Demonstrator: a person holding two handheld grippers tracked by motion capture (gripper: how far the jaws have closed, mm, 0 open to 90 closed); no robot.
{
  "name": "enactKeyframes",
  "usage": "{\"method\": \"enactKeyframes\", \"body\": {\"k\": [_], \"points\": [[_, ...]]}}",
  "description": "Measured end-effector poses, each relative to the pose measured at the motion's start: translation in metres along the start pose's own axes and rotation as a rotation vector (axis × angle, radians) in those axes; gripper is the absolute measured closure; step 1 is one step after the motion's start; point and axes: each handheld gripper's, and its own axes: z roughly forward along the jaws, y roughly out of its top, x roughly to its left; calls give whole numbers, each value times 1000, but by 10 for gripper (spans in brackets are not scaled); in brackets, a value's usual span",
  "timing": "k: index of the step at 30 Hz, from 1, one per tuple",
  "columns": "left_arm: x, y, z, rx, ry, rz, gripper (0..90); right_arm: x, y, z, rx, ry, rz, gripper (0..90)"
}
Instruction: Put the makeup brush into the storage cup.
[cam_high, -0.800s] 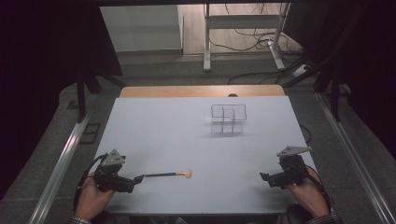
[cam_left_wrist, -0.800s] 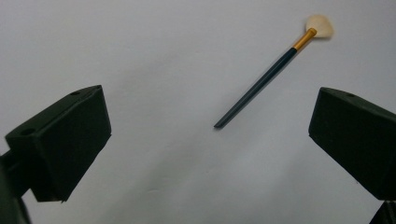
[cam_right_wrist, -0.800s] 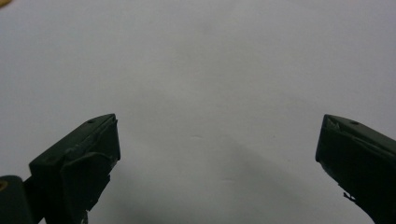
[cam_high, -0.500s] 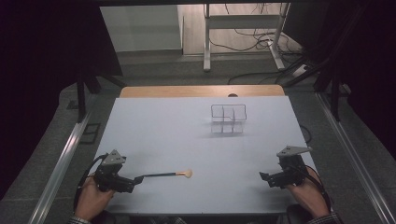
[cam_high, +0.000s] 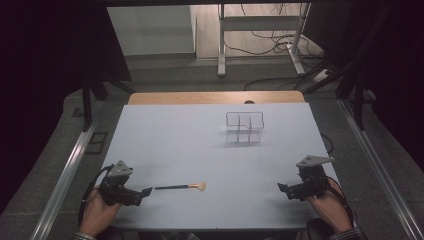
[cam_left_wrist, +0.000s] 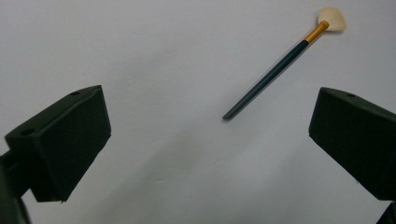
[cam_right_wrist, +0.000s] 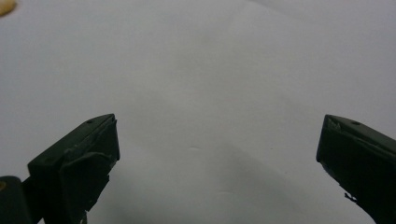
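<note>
A makeup brush (cam_high: 180, 187) with a dark handle, gold ferrule and pale fan head lies flat on the white table (cam_high: 190, 150) near the front left. In the left gripper view the brush (cam_left_wrist: 275, 72) lies ahead, a little right of centre, handle end nearest. My left gripper (cam_high: 146, 191) rests just left of the handle tip, open and empty (cam_left_wrist: 210, 140). My right gripper (cam_high: 281, 188) sits near the front right, open with nothing between its jaws (cam_right_wrist: 217, 154). The brush's pale head (cam_right_wrist: 5, 6) peeks in at that view's top left corner.
A small clear divided organiser (cam_high: 244, 128) stands toward the back right of the table. A wooden strip (cam_high: 215, 97) edges the far side. Metal rails (cam_high: 65, 170) run along both sides, and cables lie on the floor behind.
</note>
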Motion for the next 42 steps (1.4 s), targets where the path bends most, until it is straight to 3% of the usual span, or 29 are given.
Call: {"method": "enactKeyframes", "body": {"k": [3, 10, 19, 42], "points": [[-1, 0, 0, -1, 5, 2, 0, -1, 0, -1, -13, -4, 3, 0], [0, 4, 0, 5, -5, -45, 0, -1, 0, 0, -5, -3, 8, 0], [-3, 14, 9, 55, 8, 11, 0, -2, 0, 0, 6, -8, 22, 0], [-10, 35, 23, 107, 20, 64, 0, -3, -1, 0, 19, -18, 53, 0]]}}
